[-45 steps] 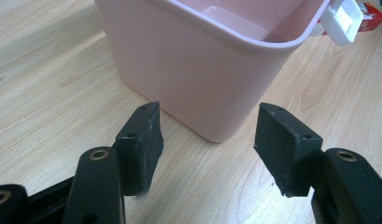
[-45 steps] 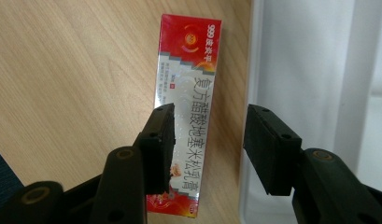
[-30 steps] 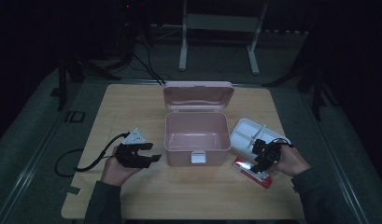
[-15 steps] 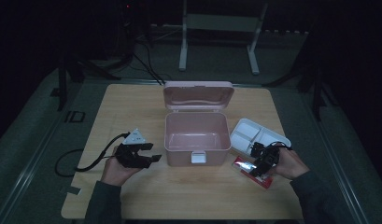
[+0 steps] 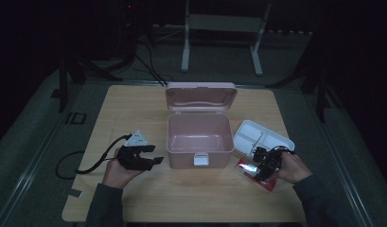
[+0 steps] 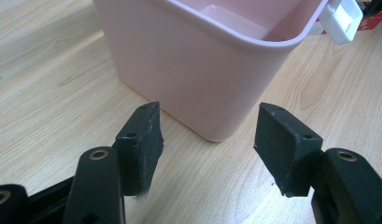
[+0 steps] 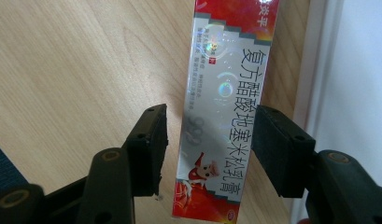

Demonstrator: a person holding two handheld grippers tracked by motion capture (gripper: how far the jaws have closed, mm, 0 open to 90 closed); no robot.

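A red and silver carton [image 5: 245, 166] lies flat on the wooden table [image 5: 134, 109], right of the open pink box [image 5: 181, 158]. My right gripper [image 5: 259, 168] hangs over the carton [image 7: 226, 93]. Its jaws have just been opening and now straddle the carton's width, with a gap at the left pad, so the right gripper [image 7: 207, 135] is open. My left gripper [image 5: 155, 153] rests low at the box's left front corner. The left gripper [image 6: 207, 140] is open, with nothing between its jaws, and faces the box wall [image 6: 202, 60].
The box's lid [image 5: 200, 97] stands tilted back behind it, and a white latch [image 5: 199, 160] hangs at its front. A white divided tray [image 5: 271, 137] lies just behind the right hand, its edge [image 7: 347, 70] beside the carton. Bare wood lies in front of the box.
The right hand has drawn slightly toward the near edge, uncovering more of the white tray. The left hand and the box have kept still.
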